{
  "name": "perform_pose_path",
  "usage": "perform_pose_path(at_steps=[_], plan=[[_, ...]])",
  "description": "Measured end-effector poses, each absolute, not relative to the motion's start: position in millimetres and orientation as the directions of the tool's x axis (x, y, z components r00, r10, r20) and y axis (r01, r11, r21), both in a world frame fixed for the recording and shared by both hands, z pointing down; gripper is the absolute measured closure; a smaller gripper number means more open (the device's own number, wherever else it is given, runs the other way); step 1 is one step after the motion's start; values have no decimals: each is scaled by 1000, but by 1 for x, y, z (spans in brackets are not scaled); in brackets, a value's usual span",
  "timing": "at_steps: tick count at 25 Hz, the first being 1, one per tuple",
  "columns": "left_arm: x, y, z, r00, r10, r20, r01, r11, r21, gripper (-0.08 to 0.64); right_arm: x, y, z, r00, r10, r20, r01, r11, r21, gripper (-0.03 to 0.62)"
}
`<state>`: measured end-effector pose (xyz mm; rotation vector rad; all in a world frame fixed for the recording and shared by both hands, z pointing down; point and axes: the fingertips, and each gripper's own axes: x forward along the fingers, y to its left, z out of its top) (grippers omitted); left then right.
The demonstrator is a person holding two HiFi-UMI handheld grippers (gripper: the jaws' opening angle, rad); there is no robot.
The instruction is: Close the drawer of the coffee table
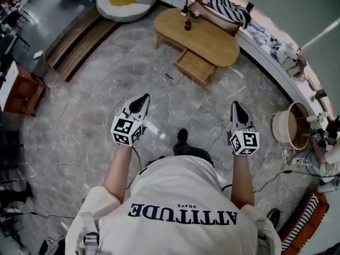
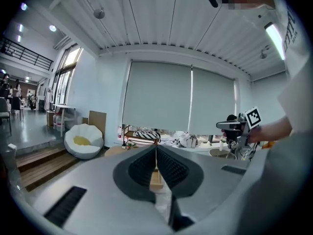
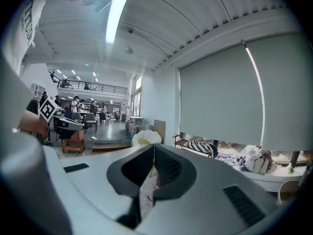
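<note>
A: Where is the coffee table [image 1: 204,36] to be found?

B: It is seen in the upper middle of the head view, an oval wooden table set on the grey stone floor [image 1: 101,89], well apart from both grippers.

A: And the drawer [image 1: 195,66]?

B: It is pulled out from under the table's near edge, toward the lower left of the frame. Nothing can be made out inside its open box.

A: How is it judged to handle?

B: It is taken to be stiff wood and fairly light, with some drag expected on its runners. No grasp is needed. The flat front panel is best pressed at its middle, so that the drawer is not skewed as it is pushed in.

A: How are the grippers held?

B: The left gripper [image 1: 142,99] is shown at centre left and the right gripper [image 1: 236,106] at centre right, both over bare floor. The jaws of each are pressed together, with nothing clamped between them.

A: Is anything small to be minded?

B: A dark bottle [image 1: 187,24] is stood on the table top near its far end. It could be shaken by a hard shove, so a gentle push is advised.
</note>
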<state>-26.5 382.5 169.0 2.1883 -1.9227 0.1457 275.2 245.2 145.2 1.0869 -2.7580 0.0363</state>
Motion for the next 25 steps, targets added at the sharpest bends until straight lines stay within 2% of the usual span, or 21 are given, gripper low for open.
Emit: perform_pose_path(at_steps=[11,18,25], plan=[[-53,311,178,48,-961,271,-995,-22,100,538,248,148,146,-754,-632,178,-629,773,79,572],[-51,256,180,46,-966,255,-995,-22,94,538,216,112,159,-802,-564,199,-541,826,160,572],[-42,205,179,67,-963,261,-996,-50,73,538,222,75,164,-799,-557,227,-508,827,241,572]])
